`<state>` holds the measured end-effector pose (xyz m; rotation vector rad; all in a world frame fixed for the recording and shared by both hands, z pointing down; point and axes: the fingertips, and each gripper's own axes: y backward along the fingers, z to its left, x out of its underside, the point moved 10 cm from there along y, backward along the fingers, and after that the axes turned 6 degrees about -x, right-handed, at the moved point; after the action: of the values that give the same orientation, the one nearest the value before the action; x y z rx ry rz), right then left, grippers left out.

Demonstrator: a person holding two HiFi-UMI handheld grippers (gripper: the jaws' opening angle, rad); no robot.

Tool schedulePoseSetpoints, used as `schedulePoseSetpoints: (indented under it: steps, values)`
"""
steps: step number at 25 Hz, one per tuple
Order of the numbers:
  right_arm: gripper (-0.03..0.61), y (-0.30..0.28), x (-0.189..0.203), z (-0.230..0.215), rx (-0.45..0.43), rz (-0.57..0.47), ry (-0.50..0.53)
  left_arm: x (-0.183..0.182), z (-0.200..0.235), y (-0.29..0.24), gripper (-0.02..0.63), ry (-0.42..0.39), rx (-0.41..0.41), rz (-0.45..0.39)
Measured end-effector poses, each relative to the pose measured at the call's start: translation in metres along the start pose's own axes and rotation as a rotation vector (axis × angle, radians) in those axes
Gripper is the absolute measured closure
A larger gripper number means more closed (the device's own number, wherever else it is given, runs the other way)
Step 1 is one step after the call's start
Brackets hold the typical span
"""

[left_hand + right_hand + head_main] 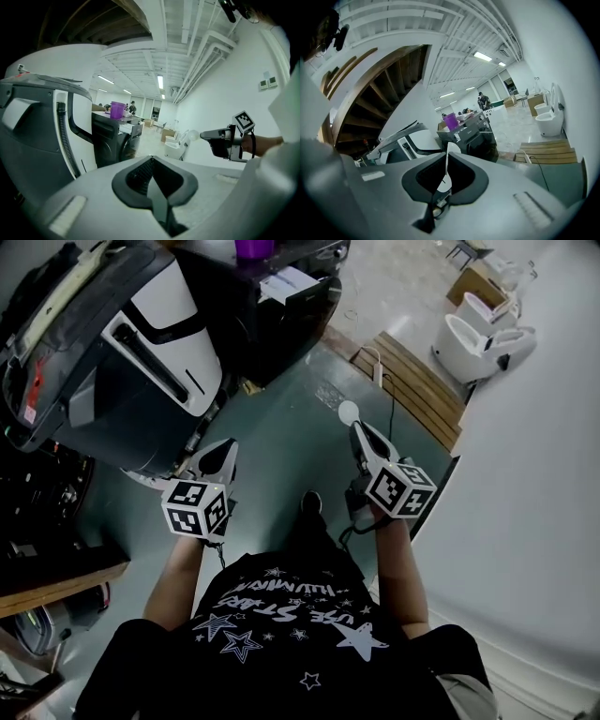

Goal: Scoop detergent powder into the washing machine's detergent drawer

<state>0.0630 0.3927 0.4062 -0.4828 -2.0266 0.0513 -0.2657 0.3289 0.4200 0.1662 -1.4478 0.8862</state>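
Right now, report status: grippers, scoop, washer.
Left gripper jaws shut, empty. Right gripper shut on white scoop. Washing machine ahead, not yet reached. No obstacle seen on the way.

You held one gripper in each hand, low in front of your body, and both pointed forward, away from you. Your left gripper [223, 451] had its jaws pressed together, with nothing between them. The left marker cube [195, 507] was turned up toward your head. Your right gripper [362, 434] was well apart from the left one and about level with it in the head view, and the right marker cube [401, 488] also faced up. Its jaws were closed on the thin handle of a white scoop [348, 412], whose round bowl stood out past the tips. Your left forearm [173, 573] and right forearm [403, 568] were bare and reached forward from your sides.
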Motion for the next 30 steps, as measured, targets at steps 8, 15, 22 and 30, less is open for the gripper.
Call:
schedulePoseSetpoints:
  steps: [8,15,22,30]
  values:
    - [0.541,-0.063,-0.081,-0.094,-0.076,0.018,0.036,-0.050,-0.024,-0.100,0.614,0.001,-0.080,-0.015]
    - [0.541,-0.105,-0.122,-0.149,-0.147,0.053,0.035,-0.083,-0.035,-0.155,0.612,0.024,-0.171,-0.047]
    - [0.541,-0.147,-0.143,-0.169,-0.195,0.056,0.008,-0.097,-0.031,-0.191,0.613,0.019,-0.202,-0.015]
    - [0.541,-0.214,-0.174,-0.182,-0.221,0.073,0.031,-0.132,0.003,-0.256,0.612,0.019,-0.200,-0.041]
